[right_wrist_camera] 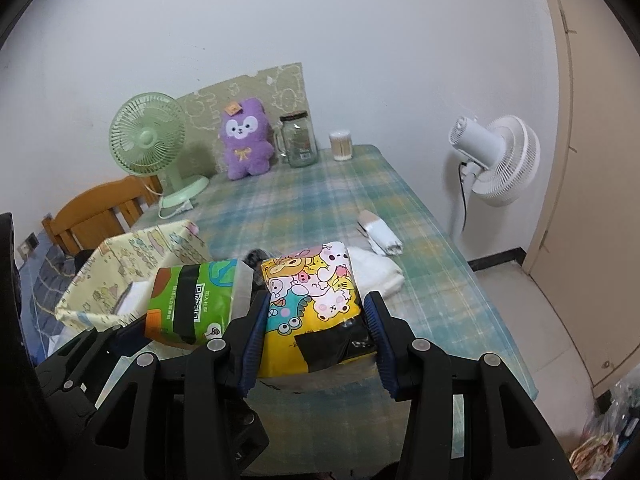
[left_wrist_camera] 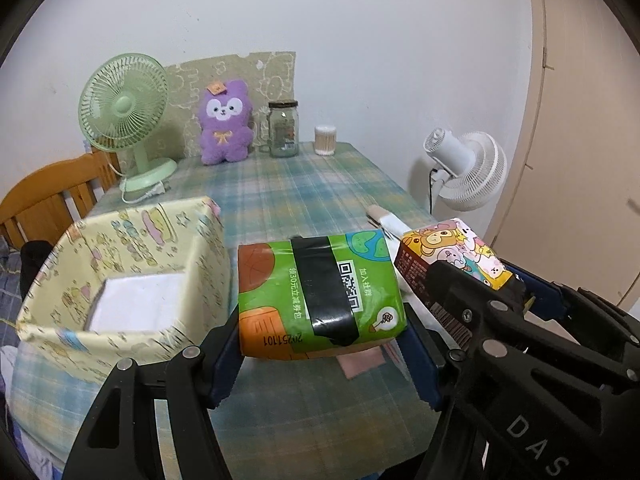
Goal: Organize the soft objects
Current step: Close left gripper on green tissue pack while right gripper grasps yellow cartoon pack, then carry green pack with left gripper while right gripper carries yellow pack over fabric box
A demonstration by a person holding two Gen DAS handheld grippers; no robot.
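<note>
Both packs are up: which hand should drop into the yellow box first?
Probably left. The left gripper holds the green tissue pack right beside the yellow box; the right gripper's cartoon pack sits farther away.

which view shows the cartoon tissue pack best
The right wrist view: the cartoon tissue pack fills the centre, printed face up, clamped in the right gripper. The left wrist view catches it only at the right edge, side-on and partly behind the gripper.
</note>
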